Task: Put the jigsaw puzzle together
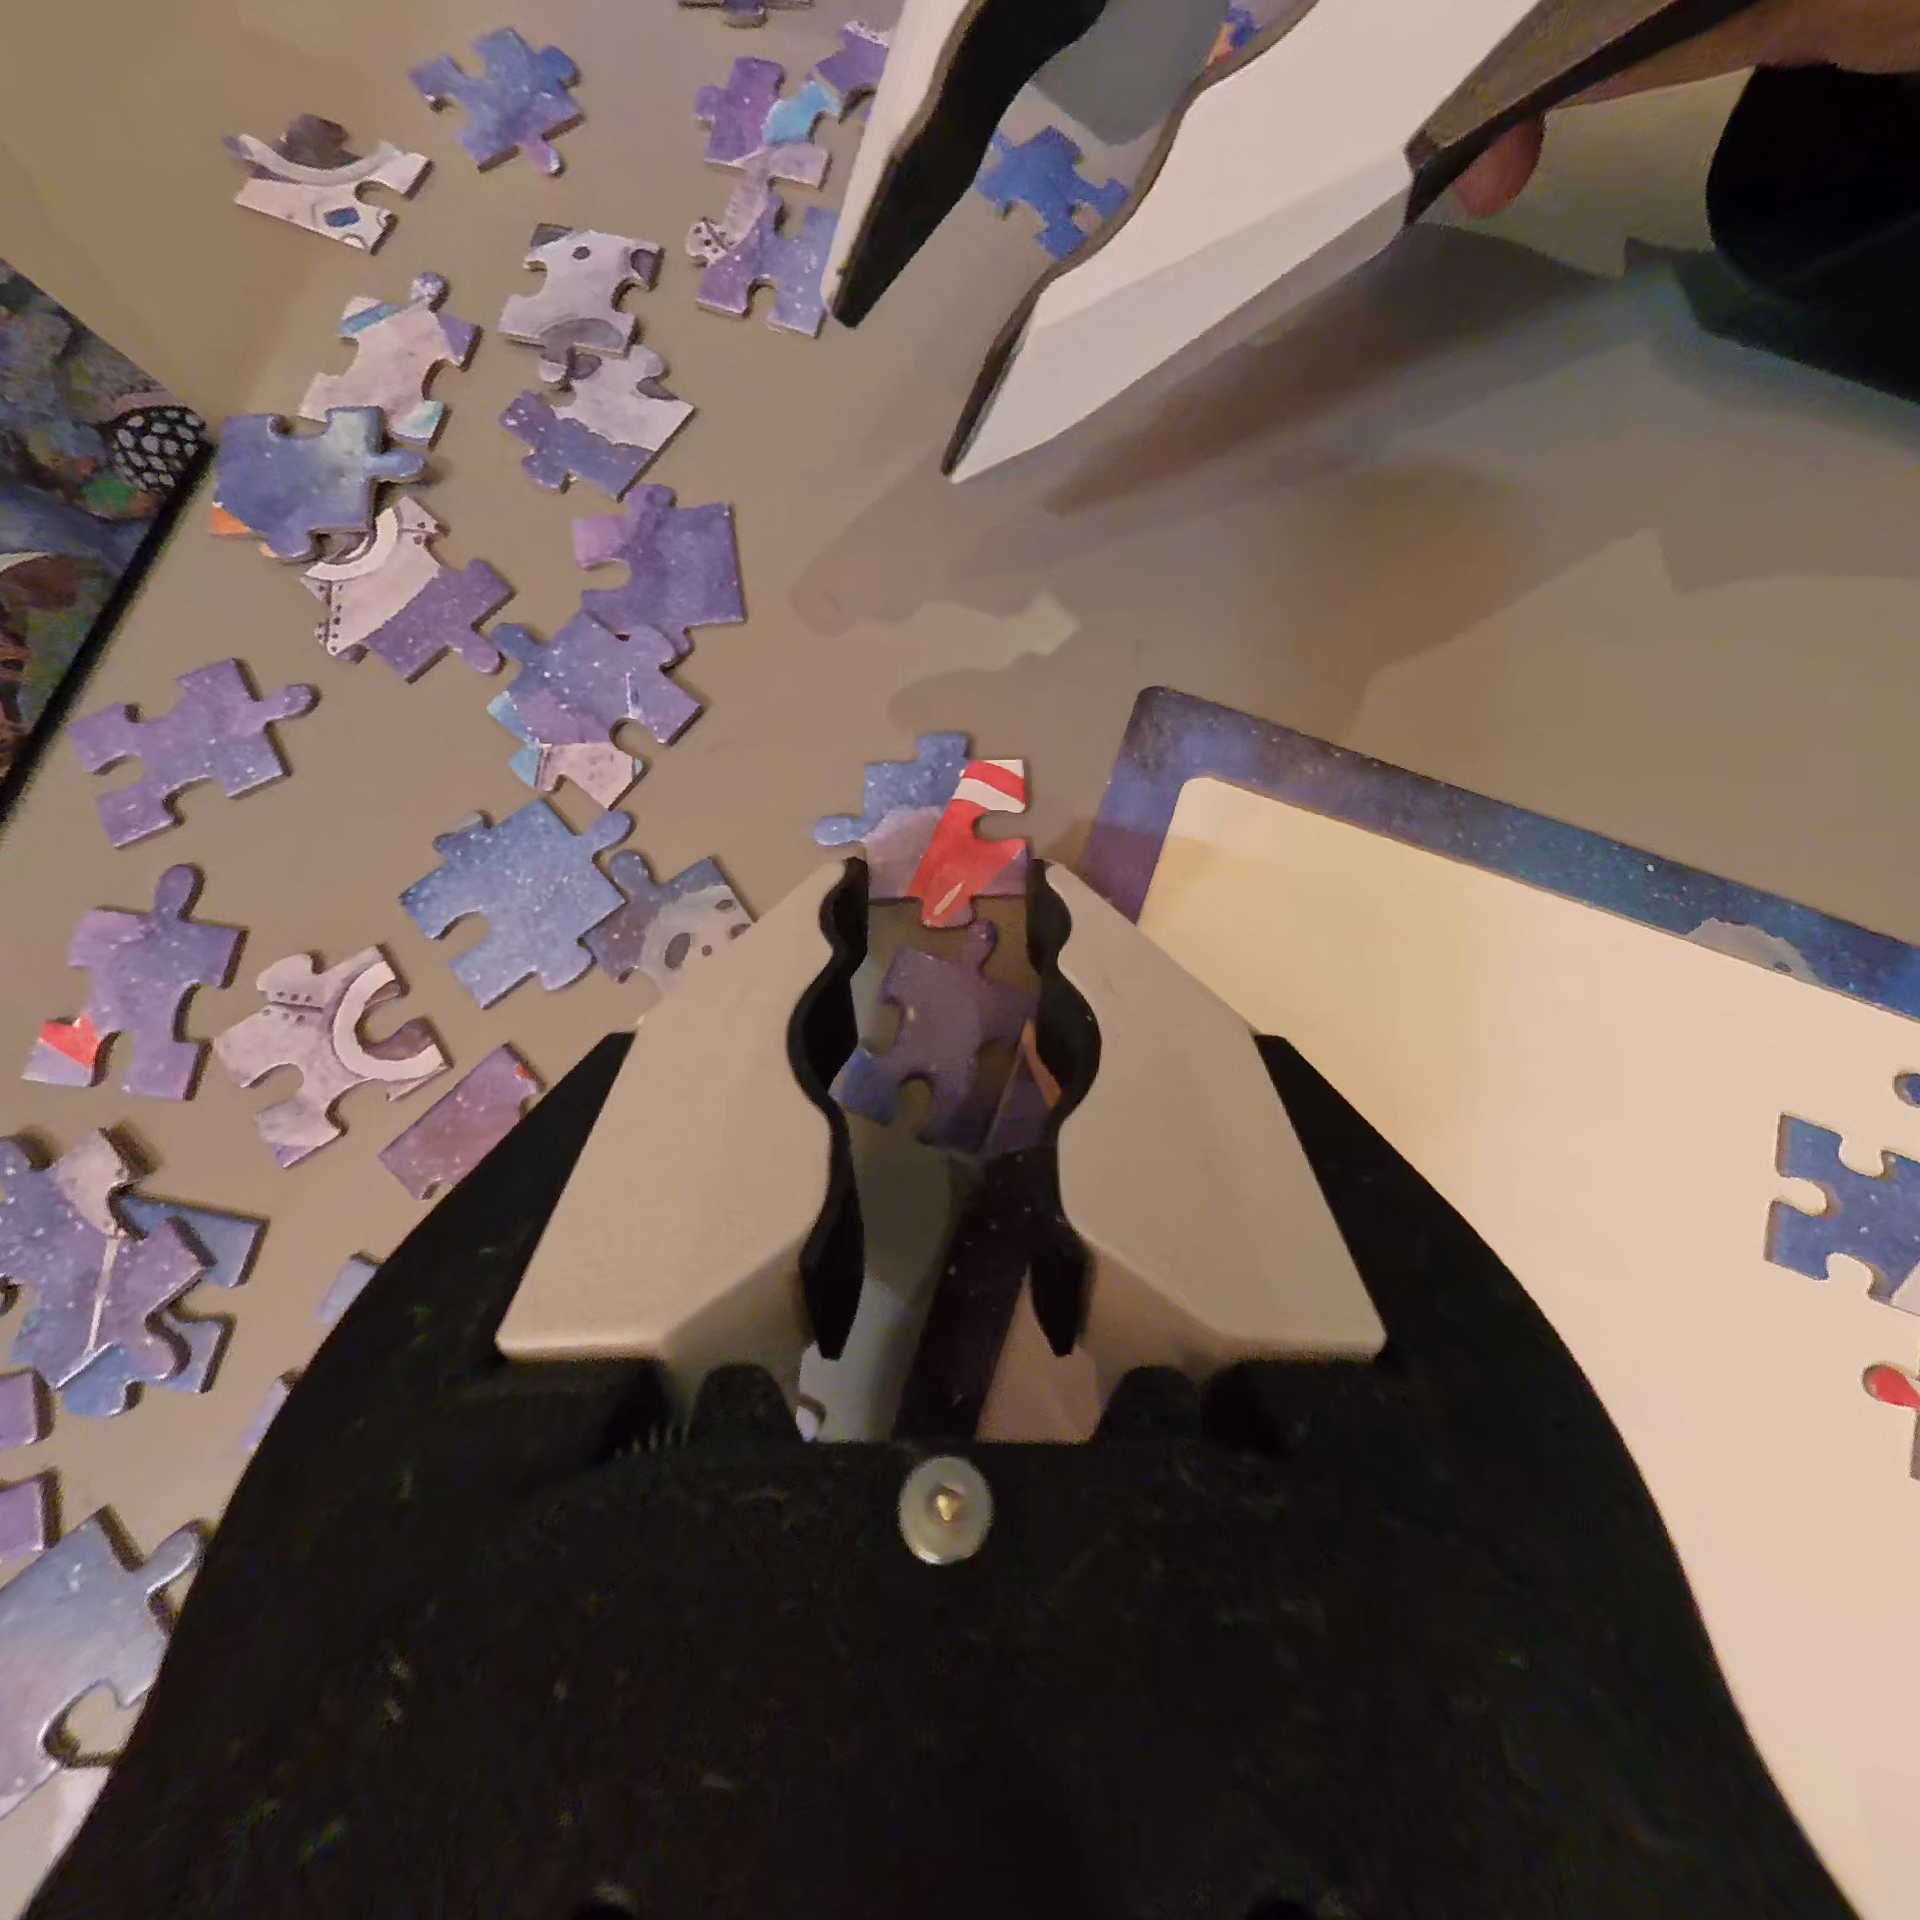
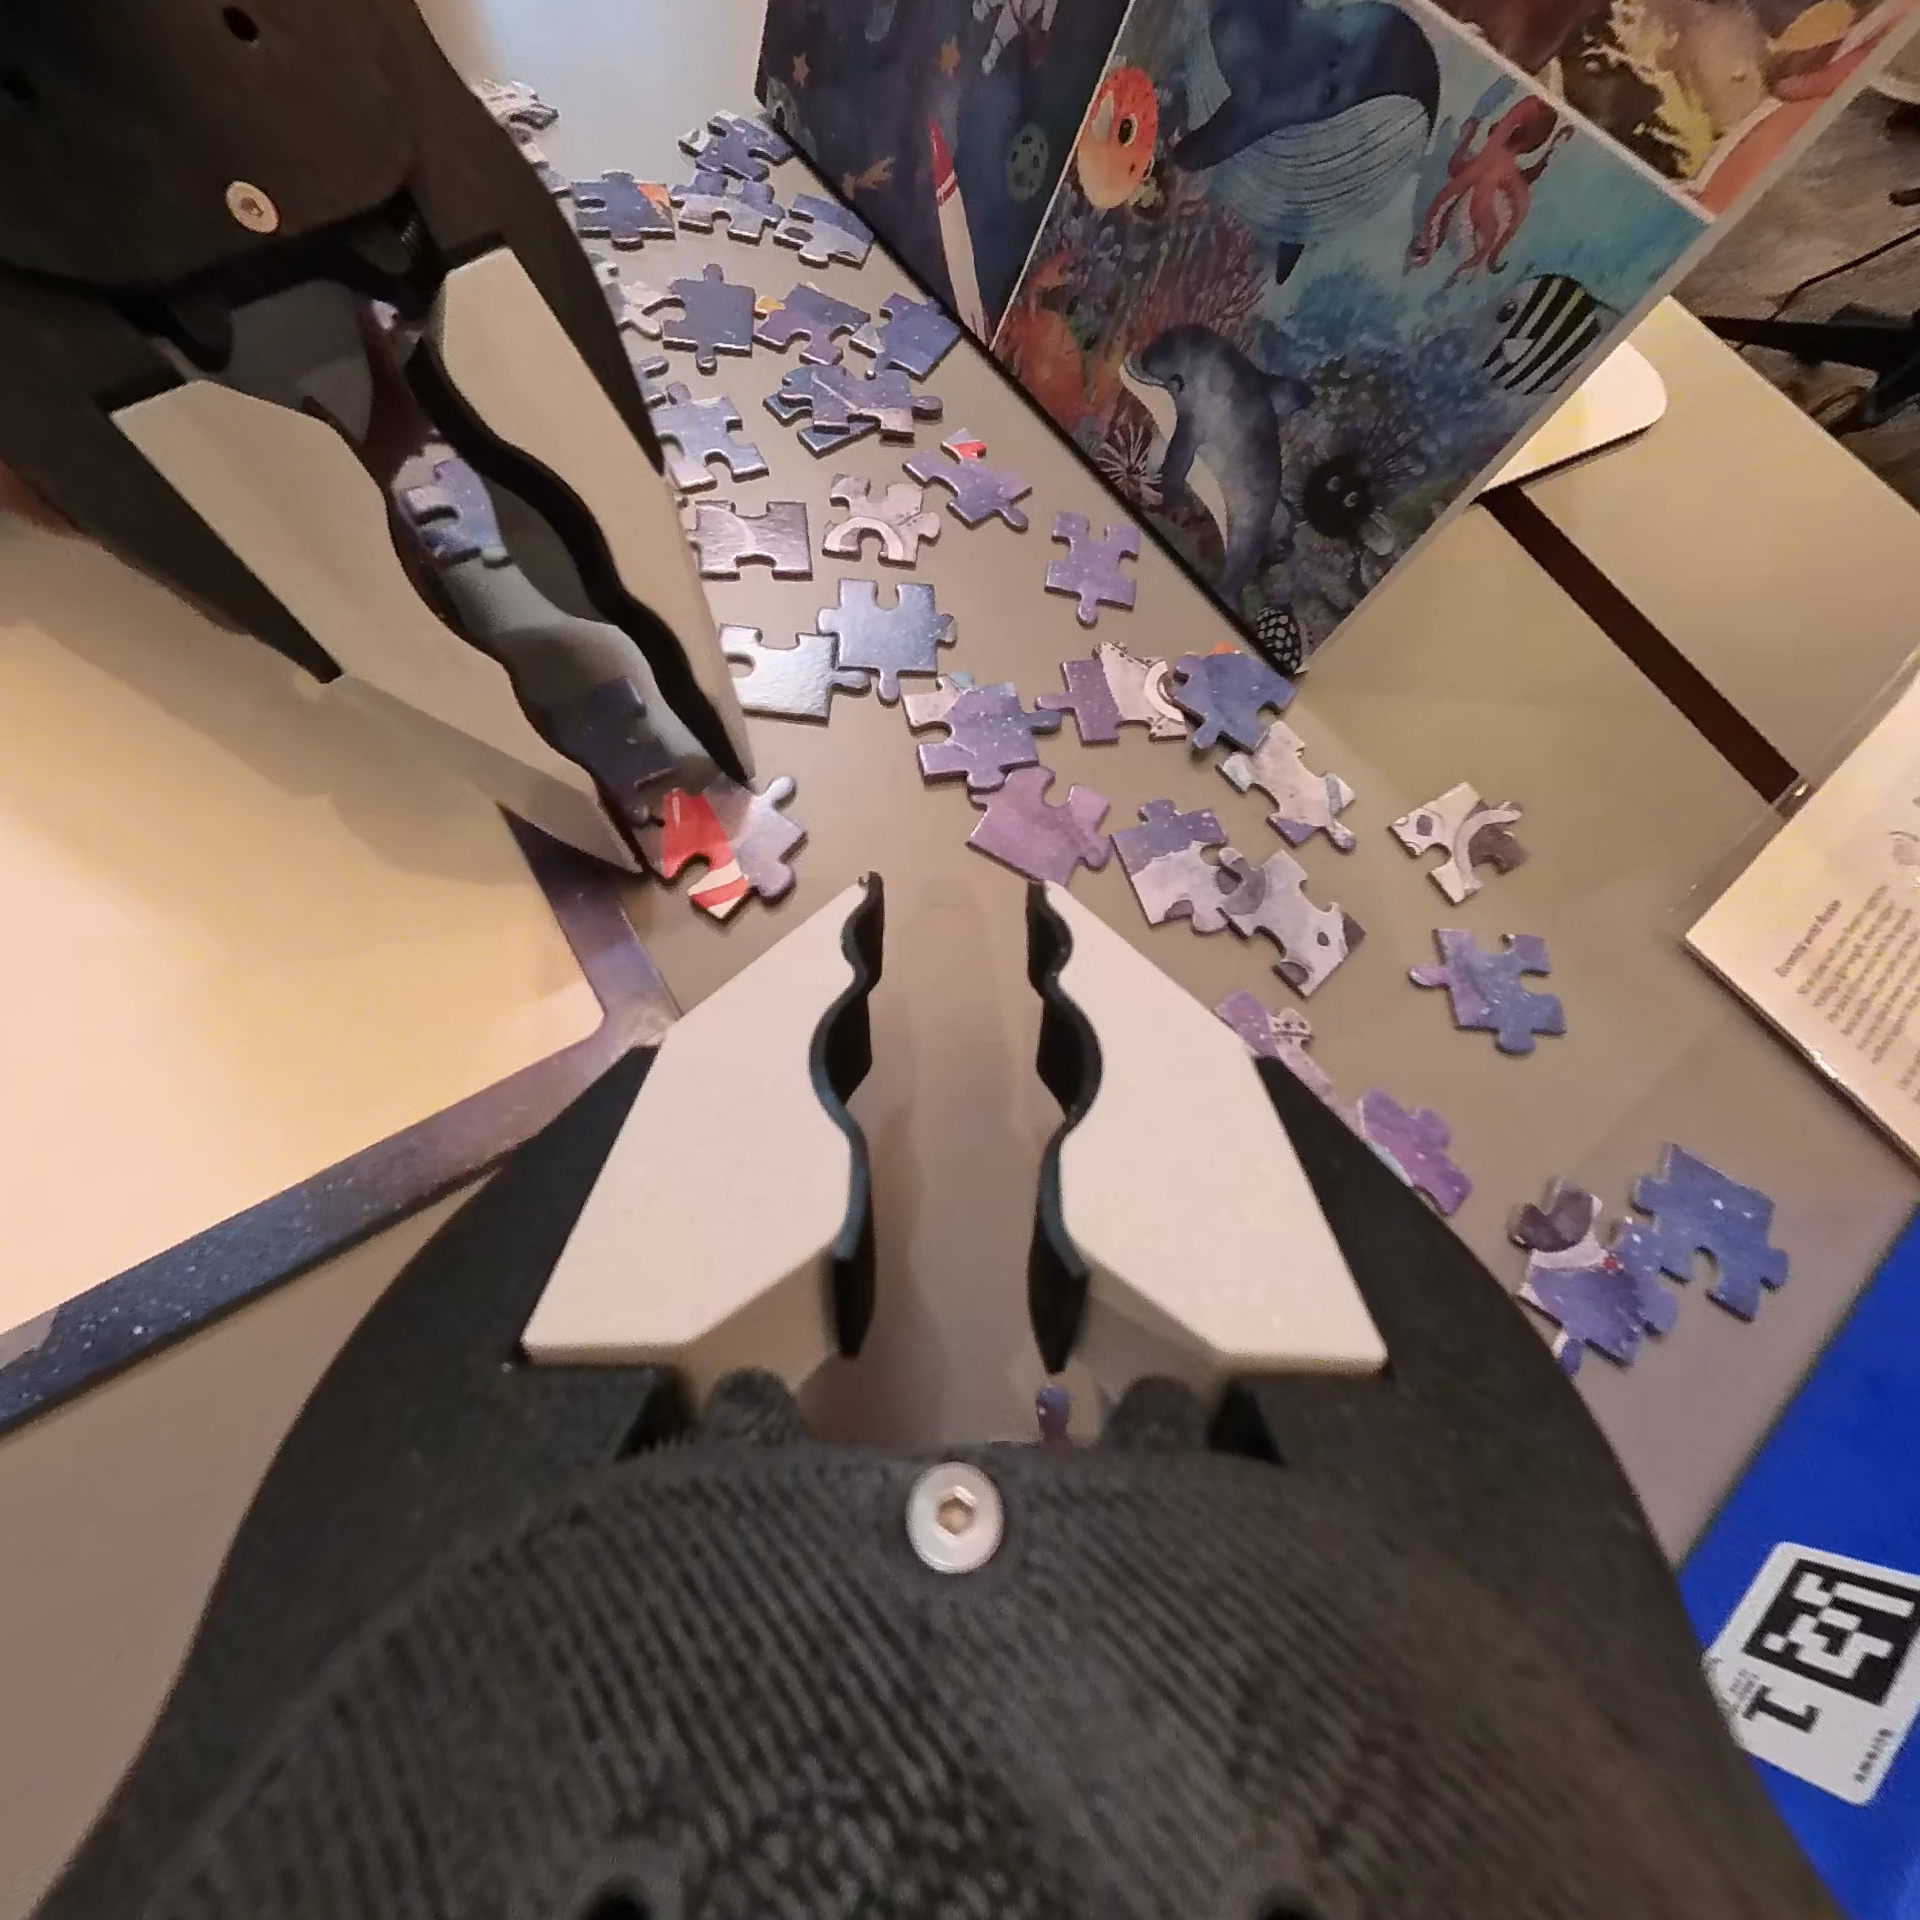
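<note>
Left wrist view: red-striped puzzle piece (image 1: 971,836) lies at the left gripper (image 1: 948,868) jaws' tips, which stand slightly spread around it; actual contact unclear. Right gripper (image 2: 948,899) jaws spread, empty.

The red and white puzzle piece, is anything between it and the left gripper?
Nothing visible. The left gripper has its fingers right at the red and white piece, which lies on the table beside the puzzle frame.
</note>
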`<state>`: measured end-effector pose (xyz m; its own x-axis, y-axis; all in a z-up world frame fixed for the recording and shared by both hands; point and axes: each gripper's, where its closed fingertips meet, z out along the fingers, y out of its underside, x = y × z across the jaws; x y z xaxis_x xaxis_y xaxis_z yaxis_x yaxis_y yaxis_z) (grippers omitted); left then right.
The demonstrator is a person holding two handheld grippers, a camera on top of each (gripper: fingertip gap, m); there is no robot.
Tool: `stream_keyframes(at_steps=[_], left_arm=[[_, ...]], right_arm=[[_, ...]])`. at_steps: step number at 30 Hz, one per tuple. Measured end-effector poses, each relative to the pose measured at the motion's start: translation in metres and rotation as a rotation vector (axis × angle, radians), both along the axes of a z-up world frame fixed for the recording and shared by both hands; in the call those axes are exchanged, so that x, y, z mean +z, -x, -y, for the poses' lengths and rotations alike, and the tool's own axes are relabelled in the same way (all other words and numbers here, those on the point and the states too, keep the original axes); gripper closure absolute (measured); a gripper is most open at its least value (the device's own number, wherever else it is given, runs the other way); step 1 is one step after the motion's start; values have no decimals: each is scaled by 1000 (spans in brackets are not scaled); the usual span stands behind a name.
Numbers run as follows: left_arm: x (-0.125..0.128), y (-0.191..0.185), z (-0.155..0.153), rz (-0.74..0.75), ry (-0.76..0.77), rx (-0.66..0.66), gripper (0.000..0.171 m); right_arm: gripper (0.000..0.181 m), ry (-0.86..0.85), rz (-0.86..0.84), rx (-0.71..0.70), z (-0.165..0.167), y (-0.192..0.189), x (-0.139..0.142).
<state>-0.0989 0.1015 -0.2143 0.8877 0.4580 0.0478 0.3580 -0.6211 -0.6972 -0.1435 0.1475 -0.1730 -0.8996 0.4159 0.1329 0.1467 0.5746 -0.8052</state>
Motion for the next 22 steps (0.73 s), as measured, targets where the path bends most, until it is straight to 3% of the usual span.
stream_keyframes(at_steps=[7,11,17,22], left_arm=[[25,-16,-2,-49,-34,-29,141],[40,-54,-1,-48,-63,-94,141],[28,-135,10,-17,-20,-240,141],[15,-176,14,15,13,-292,141]], right_arm=[[155,0,-13,-1,0,0,3],[155,2,-19,0,0,-1,5],[156,-3,-26,7,2,-3,6],[157,-10,-36,11,5,-5,6]])
